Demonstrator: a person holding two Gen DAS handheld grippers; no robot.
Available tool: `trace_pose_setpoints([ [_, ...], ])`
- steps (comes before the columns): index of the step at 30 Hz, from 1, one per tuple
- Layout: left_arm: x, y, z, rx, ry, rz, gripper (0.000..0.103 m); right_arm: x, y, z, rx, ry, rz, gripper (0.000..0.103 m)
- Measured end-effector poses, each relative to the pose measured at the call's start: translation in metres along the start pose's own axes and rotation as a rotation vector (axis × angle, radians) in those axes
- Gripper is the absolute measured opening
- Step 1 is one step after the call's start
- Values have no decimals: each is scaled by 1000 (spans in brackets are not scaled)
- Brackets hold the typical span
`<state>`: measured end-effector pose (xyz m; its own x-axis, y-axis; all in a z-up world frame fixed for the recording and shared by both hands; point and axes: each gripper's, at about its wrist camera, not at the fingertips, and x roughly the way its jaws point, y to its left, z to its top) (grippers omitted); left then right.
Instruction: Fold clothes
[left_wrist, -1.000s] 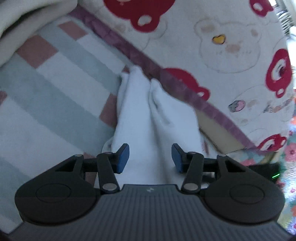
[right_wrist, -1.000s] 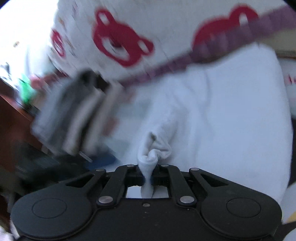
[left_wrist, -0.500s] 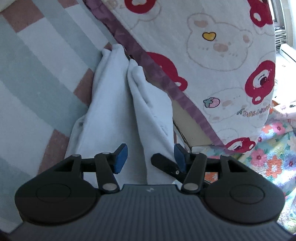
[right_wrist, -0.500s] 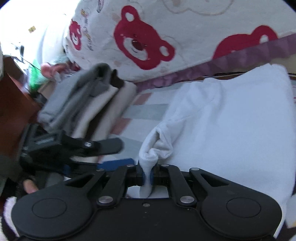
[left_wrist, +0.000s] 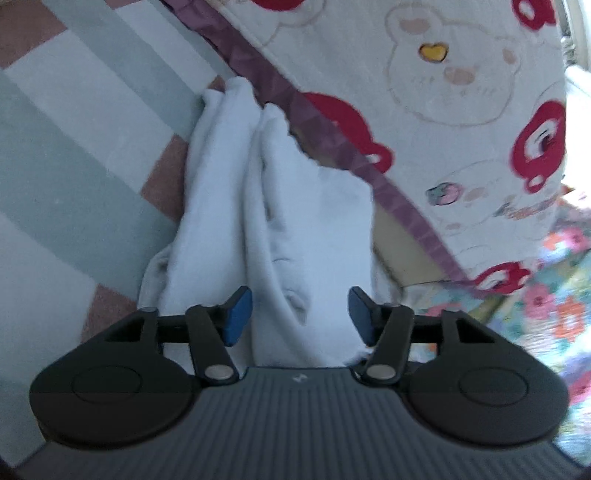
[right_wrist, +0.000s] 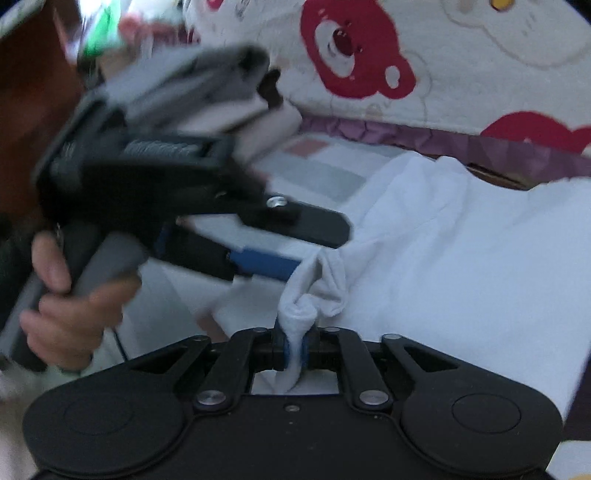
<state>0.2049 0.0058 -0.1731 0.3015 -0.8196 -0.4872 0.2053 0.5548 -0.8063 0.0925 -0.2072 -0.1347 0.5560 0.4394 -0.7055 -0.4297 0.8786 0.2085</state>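
A white garment (left_wrist: 218, 206) lies bunched in two long ridges on the striped sheet (left_wrist: 74, 177). My left gripper (left_wrist: 299, 314) straddles the right-hand ridge; its jaws are closing, and the blue pads (left_wrist: 238, 314) stand clear of the cloth. In the right wrist view the same garment (right_wrist: 461, 240) spreads flat, and my right gripper (right_wrist: 293, 350) pinches a twisted corner of it; its jaws are starting to open, though the pads still press the cloth. The left gripper (right_wrist: 306, 247), held by a hand (right_wrist: 70, 295), reaches in from the left just above that corner.
A quilt with red bears (left_wrist: 443, 110) and a purple hem borders the garment at the back. A stack of folded grey and cream clothes (right_wrist: 207, 85) sits behind the left gripper. A floral sheet (left_wrist: 554, 314) lies at the right, dark wood (right_wrist: 29, 74) at the far left.
The left gripper has come down and forward over the garment, so one ridge now lies between its pads. In the right view it has closed in on the pinched corner. The right wrist has rolled.
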Motion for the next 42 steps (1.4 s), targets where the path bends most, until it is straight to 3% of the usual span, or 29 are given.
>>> trace_pose_setpoints([
  [1,1,-3,-2,26,-13,35,19,-9,3,-3,-18,-13,-5,20],
  [2,1,-7,-4,54,-23,57,20,-22,6,-8,-42,-35,-12,28],
  [5,-4,-11,-3,68,-33,48,19,-65,11,-33,-135,-111,-90,30],
  [9,-5,-9,-3,41,-26,35,20,-94,1,-72,-185,-36,-264,30],
  [11,-3,-9,-3,34,-17,48,23,-102,-6,-85,-164,7,-301,30],
  [15,6,-27,-10,191,3,129,23,-106,-12,-96,-123,44,-333,30],
  [17,8,-29,-13,212,4,148,26,-103,-14,-97,-117,50,-352,31],
  [19,11,-26,-13,179,13,141,41,-99,-16,-95,-107,46,-366,35],
  [21,15,-26,-14,187,26,167,49,-95,-19,-94,-94,37,-363,39],
  [23,18,-28,-18,211,19,198,50,-90,-22,-92,-87,35,-361,40],
  [24,20,-30,-20,224,12,213,46,-87,-22,-91,-85,36,-363,41],
  [26,22,-39,-25,286,-6,252,13,-85,-22,-90,-86,32,-359,47],
  [28,21,-54,-28,384,-35,281,12,-84,-22,-90,-88,21,-366,51],
  [30,6,-72,-27,459,-115,274,11,-81,-23,-90,-82,12,-376,51],
  [34,-24,-91,-24,532,-228,313,11,-75,-23,-92,-87,10,-416,49],
  [36,-14,-71,-24,494,-186,356,10,-73,-24,-94,-83,9,-429,47],
  [38,0,-37,-21,339,-109,370,10,-75,-26,-97,-51,-3,-413,27],
  [40,-2,-15,-19,237,-95,341,10,-75,-23,-97,-61,-7,-408,25],
  [42,-6,-14,-15,239,-101,306,10,-75,-18,-96,-105,-16,-423,25],
])
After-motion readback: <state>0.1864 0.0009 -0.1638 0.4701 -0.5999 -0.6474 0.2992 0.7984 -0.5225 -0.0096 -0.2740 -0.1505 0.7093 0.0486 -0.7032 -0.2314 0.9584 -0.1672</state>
